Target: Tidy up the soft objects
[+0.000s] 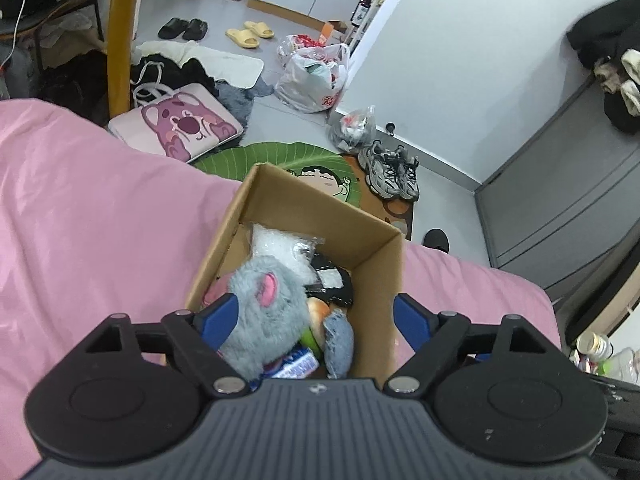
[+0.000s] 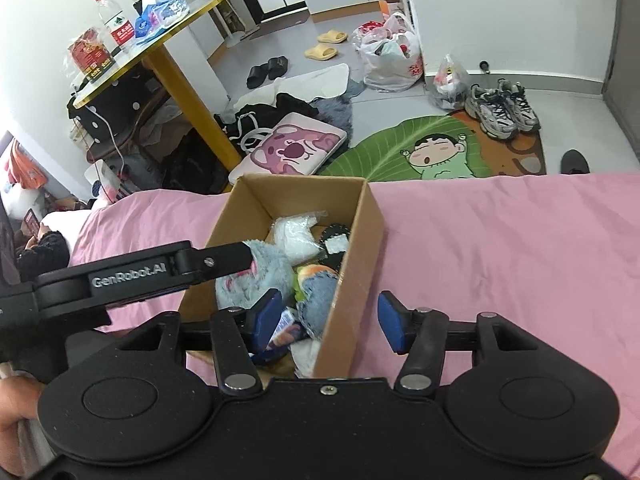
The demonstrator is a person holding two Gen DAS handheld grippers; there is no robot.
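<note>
Pink bed (image 2: pixel 480 240) carries one cardboard box (image 2: pixel 362 240) of soft toys, a grey plush (image 1: pixel 264 300) uppermost. Both hand-held grippers, left (image 1: pixel 316 316) and right (image 2: pixel 326 320), gape wide, straddling its right wall. Only the right view shows the bench (image 2: pixel 160 36), with one water bottle (image 2: pixel 114 20).

home bedroom | pink bedsheet (image 2: pixel 500 240) | slippers (image 2: pixel 326 44), sneakers (image 2: pixel 500 110) on floor
</note>
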